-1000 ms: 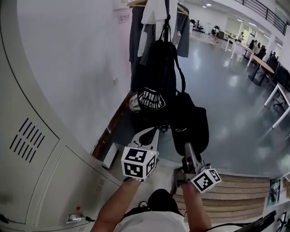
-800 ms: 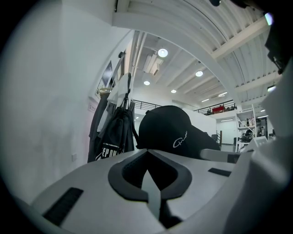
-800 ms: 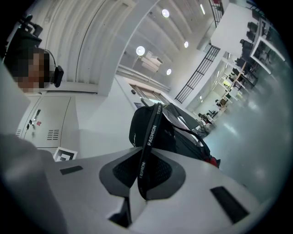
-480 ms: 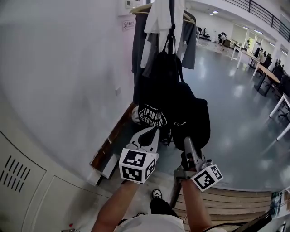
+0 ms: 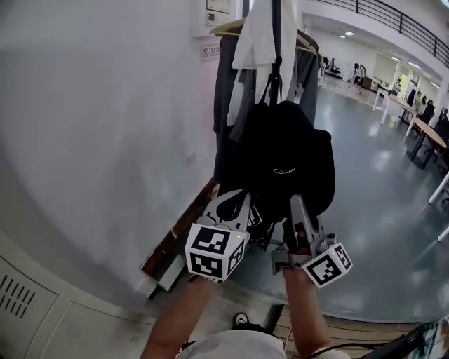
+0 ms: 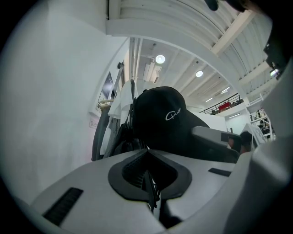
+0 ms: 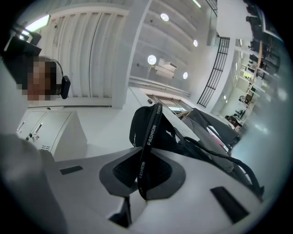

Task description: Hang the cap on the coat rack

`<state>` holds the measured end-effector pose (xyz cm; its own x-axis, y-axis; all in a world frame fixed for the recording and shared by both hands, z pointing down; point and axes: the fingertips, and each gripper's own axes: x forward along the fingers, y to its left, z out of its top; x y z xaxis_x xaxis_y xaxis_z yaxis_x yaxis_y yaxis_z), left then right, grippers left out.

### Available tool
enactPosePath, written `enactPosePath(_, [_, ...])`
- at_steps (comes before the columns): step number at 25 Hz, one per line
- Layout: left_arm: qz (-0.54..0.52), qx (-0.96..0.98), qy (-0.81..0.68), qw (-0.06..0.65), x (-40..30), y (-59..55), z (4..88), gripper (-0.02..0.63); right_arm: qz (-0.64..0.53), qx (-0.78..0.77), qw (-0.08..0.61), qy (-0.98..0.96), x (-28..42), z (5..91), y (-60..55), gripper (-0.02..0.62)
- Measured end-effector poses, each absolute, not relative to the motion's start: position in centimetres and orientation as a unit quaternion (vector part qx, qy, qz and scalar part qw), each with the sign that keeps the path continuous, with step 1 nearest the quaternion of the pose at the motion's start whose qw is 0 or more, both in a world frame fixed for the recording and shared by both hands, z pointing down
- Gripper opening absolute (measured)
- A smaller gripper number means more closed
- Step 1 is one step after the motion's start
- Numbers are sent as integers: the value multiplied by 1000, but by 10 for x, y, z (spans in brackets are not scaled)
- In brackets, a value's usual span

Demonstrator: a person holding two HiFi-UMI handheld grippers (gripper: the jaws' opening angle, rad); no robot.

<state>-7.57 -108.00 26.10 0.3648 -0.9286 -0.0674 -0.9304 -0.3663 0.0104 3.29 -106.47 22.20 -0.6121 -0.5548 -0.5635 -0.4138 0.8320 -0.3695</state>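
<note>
A black cap (image 5: 284, 165) with a small white logo is held up in front of the coat rack (image 5: 276, 21), which carries a white garment (image 5: 256, 42), grey clothes and a black backpack (image 5: 245, 154). My left gripper (image 5: 235, 203) is shut on the cap's thin lower edge (image 6: 149, 183), and the cap's crown (image 6: 160, 119) fills the view ahead of it. My right gripper (image 5: 300, 210) is shut on the cap's black strap (image 7: 149, 137), which is printed FASHION. The cap hides most of the backpack behind it.
A white wall runs along the left, with grey lockers (image 5: 21, 301) at the bottom left. A wooden skirting strip (image 5: 175, 242) lies at the wall's foot. Wooden steps (image 5: 372, 336) show at the bottom right, and desks (image 5: 424, 133) stand far off on the grey floor.
Both grippers have lifted the cap from low beside the backpack to chest height in front of it. The rack has come closer and the lockers have slid down out of the picture.
</note>
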Motion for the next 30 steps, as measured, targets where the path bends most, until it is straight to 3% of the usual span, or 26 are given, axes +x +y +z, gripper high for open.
enactPosePath(30, [53,-794,594,117,-90,-1233,129,3,1,-115,461,880,14,13,-1213,18])
